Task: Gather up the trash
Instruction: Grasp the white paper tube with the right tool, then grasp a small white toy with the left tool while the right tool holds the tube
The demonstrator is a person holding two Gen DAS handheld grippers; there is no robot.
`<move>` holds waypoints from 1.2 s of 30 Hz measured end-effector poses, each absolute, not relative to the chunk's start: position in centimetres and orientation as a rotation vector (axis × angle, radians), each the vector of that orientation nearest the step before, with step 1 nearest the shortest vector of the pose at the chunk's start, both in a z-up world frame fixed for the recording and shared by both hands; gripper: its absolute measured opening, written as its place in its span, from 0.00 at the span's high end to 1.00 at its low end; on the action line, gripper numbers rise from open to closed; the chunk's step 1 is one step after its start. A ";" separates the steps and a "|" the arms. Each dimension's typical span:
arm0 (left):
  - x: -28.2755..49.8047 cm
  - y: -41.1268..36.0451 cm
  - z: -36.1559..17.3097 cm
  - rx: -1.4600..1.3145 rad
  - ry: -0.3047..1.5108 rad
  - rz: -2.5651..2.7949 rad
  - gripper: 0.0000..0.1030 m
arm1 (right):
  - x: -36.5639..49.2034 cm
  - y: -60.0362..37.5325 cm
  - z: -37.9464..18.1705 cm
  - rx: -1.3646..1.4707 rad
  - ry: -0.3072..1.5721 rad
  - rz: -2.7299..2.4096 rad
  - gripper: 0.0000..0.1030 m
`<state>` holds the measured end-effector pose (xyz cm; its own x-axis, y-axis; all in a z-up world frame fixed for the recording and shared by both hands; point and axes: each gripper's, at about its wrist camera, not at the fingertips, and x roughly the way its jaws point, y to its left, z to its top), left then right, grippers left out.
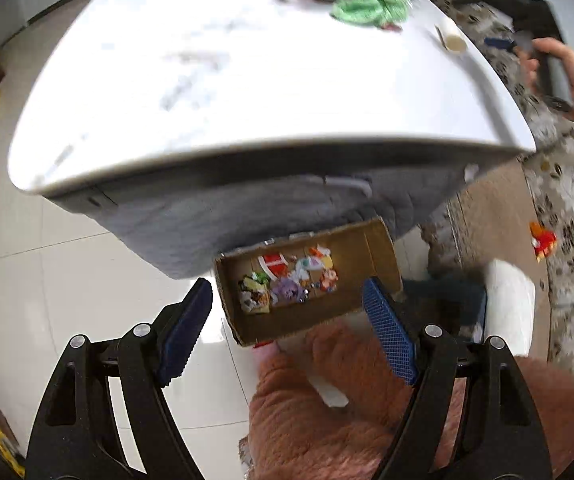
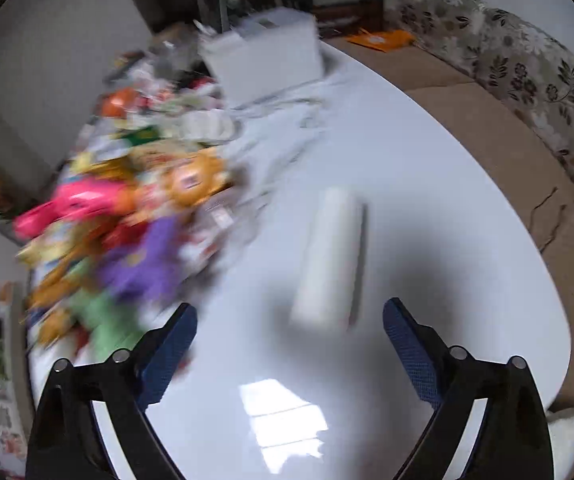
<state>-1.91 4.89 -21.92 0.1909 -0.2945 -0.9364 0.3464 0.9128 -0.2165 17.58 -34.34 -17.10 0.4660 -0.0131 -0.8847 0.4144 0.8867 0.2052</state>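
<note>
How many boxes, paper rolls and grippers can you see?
Cardboard box with wrappers inside: 1
White box on the table: 1
White roll: 1
Grippers, left gripper and right gripper, both open: 2
Total: 5

Open brown cardboard box [image 1: 307, 280] on the floor below the bench edge, tilted, holding crumpled coloured wrappers [image 1: 287, 280]. Heap of colourful wrappers [image 2: 127, 220] on the white bench [image 2: 427, 240].
</note>
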 end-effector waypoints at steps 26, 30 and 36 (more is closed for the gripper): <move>34.4 -13.9 -7.0 -0.037 1.117 -0.389 0.26 | 6.0 -38.9 -15.6 0.642 0.990 0.108 0.58; 38.4 -19.1 -8.7 0.139 1.151 -0.317 0.26 | 4.8 -39.7 -14.9 0.630 0.972 0.099 0.58; 42.0 -23.9 -12.7 0.315 1.201 -0.256 0.26 | 3.6 -41.7 -15.3 0.661 0.974 0.071 0.58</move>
<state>42.01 -23.91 -12.68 0.3415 -0.0277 -0.9395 0.3578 0.9281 0.1027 3.57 -41.66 -15.30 0.5757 0.3418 -0.7428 0.2308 0.8036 0.5486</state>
